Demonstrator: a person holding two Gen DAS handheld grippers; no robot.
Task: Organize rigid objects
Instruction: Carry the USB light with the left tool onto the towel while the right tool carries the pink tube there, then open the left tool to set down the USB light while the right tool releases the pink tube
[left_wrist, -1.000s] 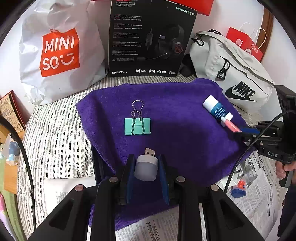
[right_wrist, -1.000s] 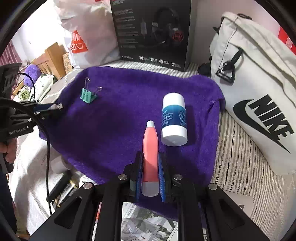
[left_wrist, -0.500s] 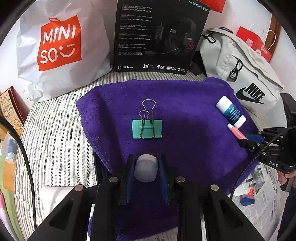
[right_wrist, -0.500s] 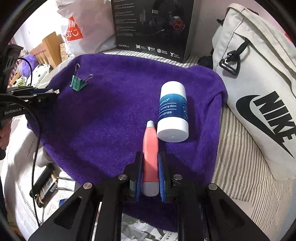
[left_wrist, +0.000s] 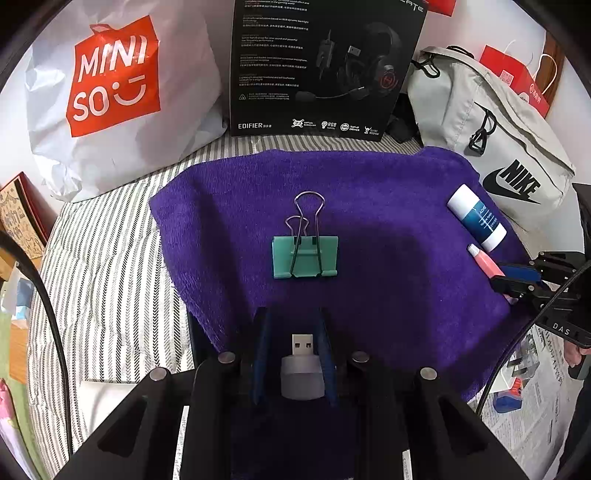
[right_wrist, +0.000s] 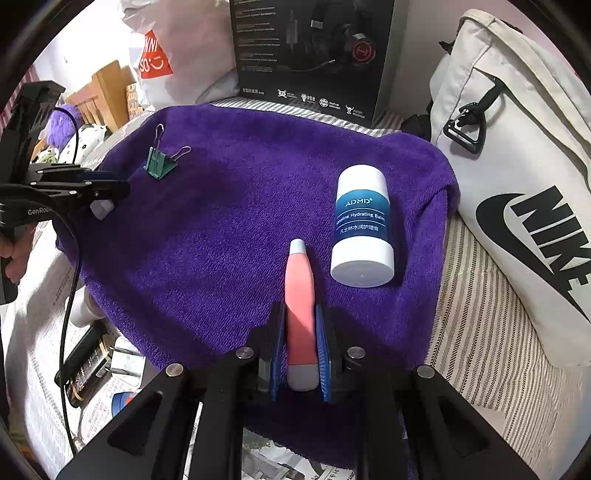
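Observation:
My left gripper (left_wrist: 295, 332) is shut on a small grey USB plug light (left_wrist: 303, 365), held over the near edge of the purple towel (left_wrist: 388, 206), just behind a green binder clip (left_wrist: 305, 254). My right gripper (right_wrist: 300, 325) is shut on a pink tube (right_wrist: 300, 295) with a white cap, low over the towel (right_wrist: 229, 229). A white and blue balm stick (right_wrist: 362, 225) lies right beside the tube. The clip (right_wrist: 159, 162) and left gripper (right_wrist: 110, 188) also show in the right wrist view, the right gripper (left_wrist: 498, 273) in the left.
A Miniso bag (left_wrist: 110, 92), a black headset box (left_wrist: 321, 66) and a grey Nike bag (left_wrist: 491, 140) line the back. The towel lies on a striped sheet (left_wrist: 107, 266). Newspaper (right_wrist: 44, 354) with small items lies at the front.
Both grippers have moved forward over the towel with their objects still held. The clip and the balm stick now sit closer to them.

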